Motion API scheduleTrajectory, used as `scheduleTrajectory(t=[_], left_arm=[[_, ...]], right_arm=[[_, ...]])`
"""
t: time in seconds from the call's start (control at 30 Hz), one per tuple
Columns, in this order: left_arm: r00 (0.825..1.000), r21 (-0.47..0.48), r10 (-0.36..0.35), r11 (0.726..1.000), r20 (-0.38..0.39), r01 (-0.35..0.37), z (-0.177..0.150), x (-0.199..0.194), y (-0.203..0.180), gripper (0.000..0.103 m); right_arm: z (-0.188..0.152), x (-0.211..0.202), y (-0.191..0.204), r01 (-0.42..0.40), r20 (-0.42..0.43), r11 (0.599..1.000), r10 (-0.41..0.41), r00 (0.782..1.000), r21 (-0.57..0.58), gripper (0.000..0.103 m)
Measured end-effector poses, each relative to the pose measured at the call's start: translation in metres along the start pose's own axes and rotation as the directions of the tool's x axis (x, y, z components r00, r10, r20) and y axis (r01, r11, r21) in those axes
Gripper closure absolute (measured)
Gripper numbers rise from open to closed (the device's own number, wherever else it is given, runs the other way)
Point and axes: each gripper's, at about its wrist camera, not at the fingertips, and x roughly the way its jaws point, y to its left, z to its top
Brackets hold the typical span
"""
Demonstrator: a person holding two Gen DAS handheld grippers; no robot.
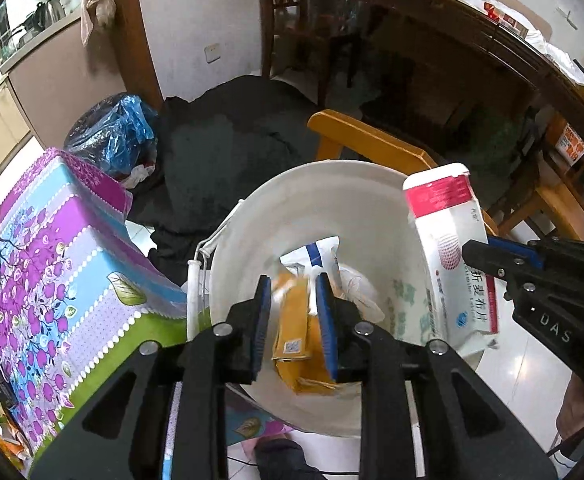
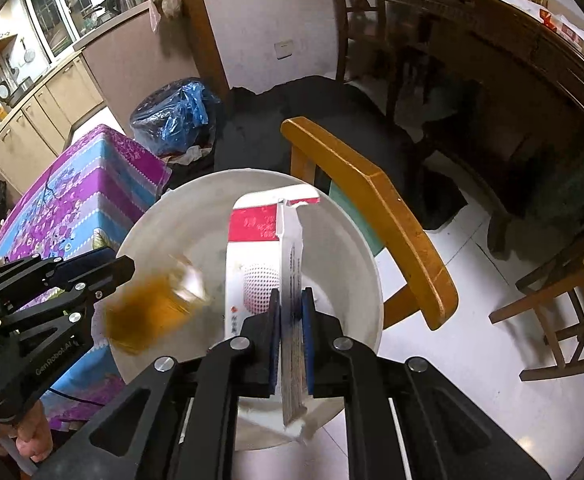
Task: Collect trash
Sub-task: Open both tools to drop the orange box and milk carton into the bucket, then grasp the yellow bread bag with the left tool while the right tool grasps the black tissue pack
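Over the white bucket (image 1: 356, 200), the left gripper (image 1: 294, 312) has its jaws slightly apart, a yellow packet (image 1: 296, 336) blurred between them, not clearly clamped. The right gripper (image 2: 292, 320) is clamped on a flattened red-and-white box (image 2: 260, 240) above the bucket's mouth. A wooden chair (image 2: 376, 216) stands just beside the bucket.

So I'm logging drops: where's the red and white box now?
The red and white box is clamped in the right gripper above the white bucket, beside the wooden chair.

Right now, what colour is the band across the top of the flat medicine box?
Red, clearest in the left wrist view.
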Motion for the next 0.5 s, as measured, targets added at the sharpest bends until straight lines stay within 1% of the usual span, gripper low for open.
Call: scheduleTrajectory(t=[0.07,0.17,0.23,0.27,0.3,0.5], left_arm=[[1.000,-0.002,-0.001,1.000,0.001,0.001,0.000,0.000,0.000,0.077],[1.000,-0.008,0.003,1.000,0.002,-0.003,0.000,0.001,0.001,0.076],[1.000,-0.013,0.001,1.000,0.004,-0.001,-0.001,0.000,0.002,0.075],[1.000,-0.012,0.002,1.000,0.005,-0.002,-0.001,-0.001,0.003,0.075],[1.000,-0.011,0.004,1.000,0.006,-0.004,-0.001,-0.002,0.003,0.075],[1.000,-0.011,0.005,1.000,0.025,-0.005,-0.001,-0.010,0.004,0.074]], right_arm=[[0.000,0.000,-0.002,0.003,0.002,1.000,-0.003,1.000,0.004,0.091],[0.001,0.001,-0.002,0.009,0.004,1.000,-0.009,1.000,0.009,0.088],[0.001,0.002,-0.001,0.015,0.002,1.000,-0.015,1.000,0.008,0.081],[0.001,0.003,-0.001,0.015,-0.001,1.000,-0.015,1.000,0.005,0.074],[0.001,0.003,-0.002,0.020,-0.002,1.000,-0.020,1.000,0.003,0.070],[0.002,-0.004,-0.002,0.020,0.039,1.000,-0.020,0.999,0.010,0.069]])
